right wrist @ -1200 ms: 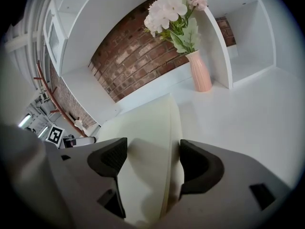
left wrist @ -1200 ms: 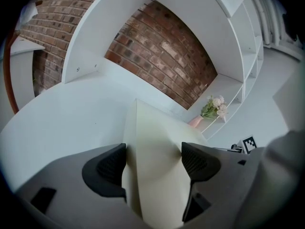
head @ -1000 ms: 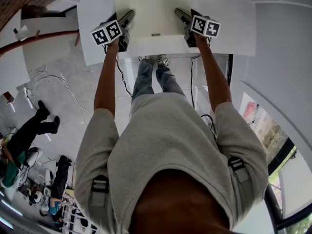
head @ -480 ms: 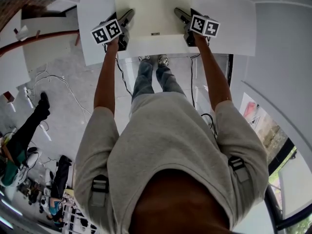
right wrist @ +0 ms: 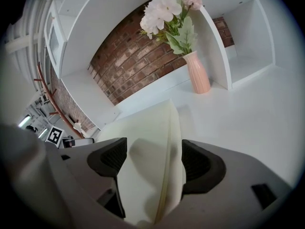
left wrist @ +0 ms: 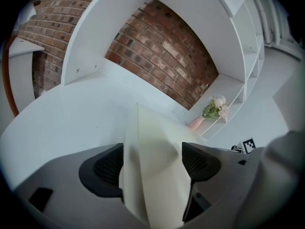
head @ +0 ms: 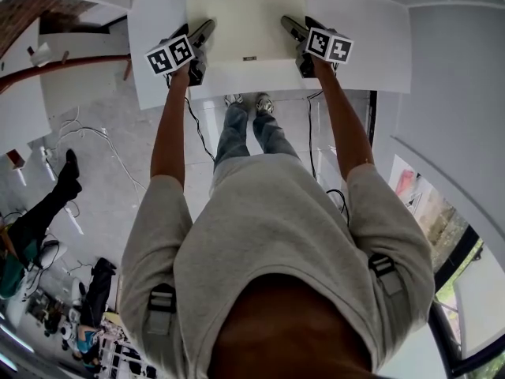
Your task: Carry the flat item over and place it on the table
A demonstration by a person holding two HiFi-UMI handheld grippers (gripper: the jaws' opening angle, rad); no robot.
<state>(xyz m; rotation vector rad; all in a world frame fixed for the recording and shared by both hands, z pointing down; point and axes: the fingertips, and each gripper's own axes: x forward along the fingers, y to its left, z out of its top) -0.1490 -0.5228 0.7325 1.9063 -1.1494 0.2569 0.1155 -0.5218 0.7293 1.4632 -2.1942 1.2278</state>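
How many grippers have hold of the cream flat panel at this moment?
2. The left gripper clamps the cream flat panel at its left edge; the right gripper clamps its right edge, over the white table. Neither is hidden.

No readable text or numbers anywhere
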